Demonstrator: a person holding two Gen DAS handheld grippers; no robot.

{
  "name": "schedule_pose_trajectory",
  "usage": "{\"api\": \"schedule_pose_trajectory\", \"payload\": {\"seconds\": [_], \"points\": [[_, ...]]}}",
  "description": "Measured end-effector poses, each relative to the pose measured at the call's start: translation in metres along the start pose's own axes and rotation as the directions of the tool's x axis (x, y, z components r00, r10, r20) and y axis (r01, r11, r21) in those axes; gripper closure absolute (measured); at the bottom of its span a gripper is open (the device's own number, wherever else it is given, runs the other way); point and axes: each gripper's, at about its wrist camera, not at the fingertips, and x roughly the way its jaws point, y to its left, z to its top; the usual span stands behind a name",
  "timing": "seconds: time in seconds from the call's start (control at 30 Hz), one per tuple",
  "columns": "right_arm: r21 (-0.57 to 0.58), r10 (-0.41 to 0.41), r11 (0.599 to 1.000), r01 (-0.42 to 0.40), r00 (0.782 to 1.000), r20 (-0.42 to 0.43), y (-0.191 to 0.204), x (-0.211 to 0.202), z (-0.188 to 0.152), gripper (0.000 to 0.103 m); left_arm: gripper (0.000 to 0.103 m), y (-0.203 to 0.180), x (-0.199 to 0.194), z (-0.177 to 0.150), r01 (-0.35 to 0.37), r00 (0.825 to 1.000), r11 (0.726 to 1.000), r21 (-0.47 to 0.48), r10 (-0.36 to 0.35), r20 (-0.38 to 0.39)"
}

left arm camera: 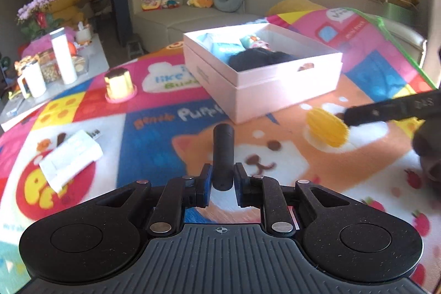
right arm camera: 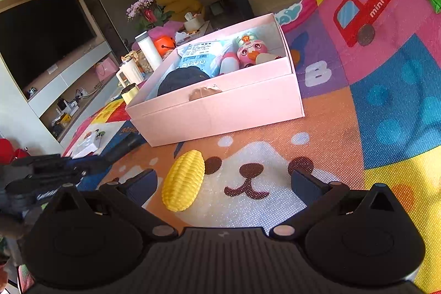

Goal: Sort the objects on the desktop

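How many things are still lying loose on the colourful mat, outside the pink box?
3: a yellow toy corn near the right hand-held gripper, a white packet on the left, and a gold cup beyond it. The left hand-held gripper holds a black cylinder. Others may be hidden behind the box.

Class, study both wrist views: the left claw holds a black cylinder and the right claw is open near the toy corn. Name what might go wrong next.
1. The left claw pinches the black cylinder only at its near end, so it may tilt or slip.
2. The toy corn lies nearer the right claw's left finger than its right, so closing may knock it aside.
3. The pink box already looks crowded, so added items may not settle.
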Motion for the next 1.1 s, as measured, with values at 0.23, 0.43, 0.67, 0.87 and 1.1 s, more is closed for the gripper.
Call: {"api": "schedule_pose_trajectory", "payload": {"seconds": [0.23,0.43,0.67,0.87,1.1], "points": [[-0.075,-0.054,0.996,0.052,0.998,-0.028,0.012,0.005,-0.001,0.000,0.053,-0.015,-0.001,-0.017,-0.040,0.999,0.999,0.007,0.040,-0.024],[-0.185,-0.109,0.978,0.097,0.992,-0.057,0.026,0.011,-0.005,0.000,0.019,0.013,0.002,-0.007,-0.224,0.974,0.974,-0.027,0.224,0.033],[-0.128,-0.081,0.989,0.076,0.996,-0.037,0.018,-0.001,0.004,0.000,0.007,0.040,0.002,0.000,-0.208,0.977,0.965,-0.158,0.213,0.016],[-0.047,-0.170,0.983,0.178,0.975,0.141,0.007,-0.003,0.045,0.000,0.006,0.027,0.005,-0.005,-0.113,0.993,0.985,-0.128,0.117,0.020],[-0.007,-0.122,0.992,0.124,0.988,0.091,0.009,0.044,0.074,0.000,0.002,0.025,0.005,-0.004,-0.113,0.992,0.983,-0.147,0.121,0.045]]}}
